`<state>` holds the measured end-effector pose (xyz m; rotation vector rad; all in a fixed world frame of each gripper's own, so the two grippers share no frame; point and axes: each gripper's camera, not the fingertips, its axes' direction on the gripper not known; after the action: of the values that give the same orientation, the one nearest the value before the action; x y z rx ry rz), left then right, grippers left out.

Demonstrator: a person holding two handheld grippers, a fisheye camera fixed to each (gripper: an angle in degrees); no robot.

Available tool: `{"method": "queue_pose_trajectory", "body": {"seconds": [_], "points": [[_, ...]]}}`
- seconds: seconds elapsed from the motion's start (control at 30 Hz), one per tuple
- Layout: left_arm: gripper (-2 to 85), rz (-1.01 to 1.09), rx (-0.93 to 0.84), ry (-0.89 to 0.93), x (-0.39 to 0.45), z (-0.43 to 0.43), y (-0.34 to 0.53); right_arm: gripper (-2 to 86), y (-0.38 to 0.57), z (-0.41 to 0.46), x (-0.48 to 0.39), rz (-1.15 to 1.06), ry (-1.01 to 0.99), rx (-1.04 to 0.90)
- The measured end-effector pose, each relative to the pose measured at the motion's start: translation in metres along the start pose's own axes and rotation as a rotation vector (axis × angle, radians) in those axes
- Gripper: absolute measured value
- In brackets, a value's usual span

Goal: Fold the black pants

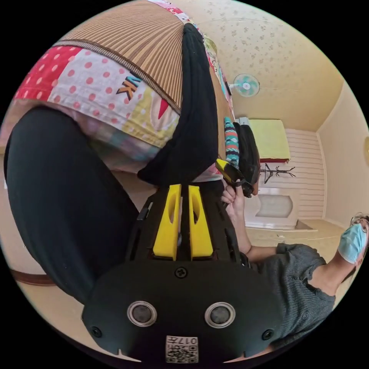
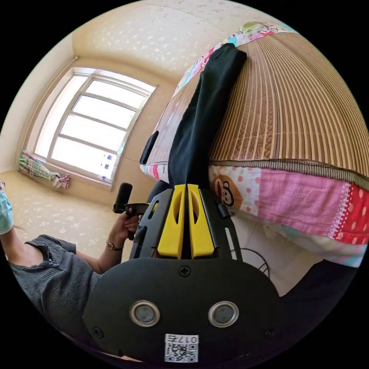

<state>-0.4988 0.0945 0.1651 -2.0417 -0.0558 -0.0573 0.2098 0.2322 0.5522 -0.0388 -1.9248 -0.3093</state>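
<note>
The black pants [image 1: 196, 115] lie as a long narrow strip across a bamboo mat [image 1: 142, 46] on a bed, with one end hanging over the bed's edge. In the left gripper view my left gripper [image 1: 184, 187] is shut on that hanging end, its yellow jaws nearly together around the cloth. My right gripper [image 1: 233, 175] shows just beside it, held in a hand. In the right gripper view my right gripper [image 2: 187, 187] is shut on the black pants [image 2: 203, 115] at the same edge, and the left gripper [image 2: 128, 209] shows alongside in a hand.
A patchwork sheet [image 2: 292, 203] hangs below the mat [image 2: 300, 107]. A small dark item [image 2: 149, 147] lies farther along the bed. A person in a grey top [image 1: 303, 284] is close by. A wall fan [image 1: 246, 84], coat rack [image 1: 275, 171] and window [image 2: 92, 127] stand behind.
</note>
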Motion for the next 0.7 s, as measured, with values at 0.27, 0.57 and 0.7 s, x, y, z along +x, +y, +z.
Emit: {"method": "queue_pose_trajectory", "body": {"seconds": [0.27,0.57,0.7], "points": [[9.6,0.239,0.196,-0.132,0.079,0.021,-0.057,0.4,-0.019,0.014,-0.031,-0.089,0.159,-0.082],[8.8,0.329,0.152,-0.460,0.093,0.123,-0.157,0.4,-0.017,-0.010,-0.011,0.049,0.091,0.020],[4.2,0.329,0.271,-0.246,0.073,0.099,-0.129,0.7,-0.022,-0.023,-0.008,0.068,0.077,0.039]]}}
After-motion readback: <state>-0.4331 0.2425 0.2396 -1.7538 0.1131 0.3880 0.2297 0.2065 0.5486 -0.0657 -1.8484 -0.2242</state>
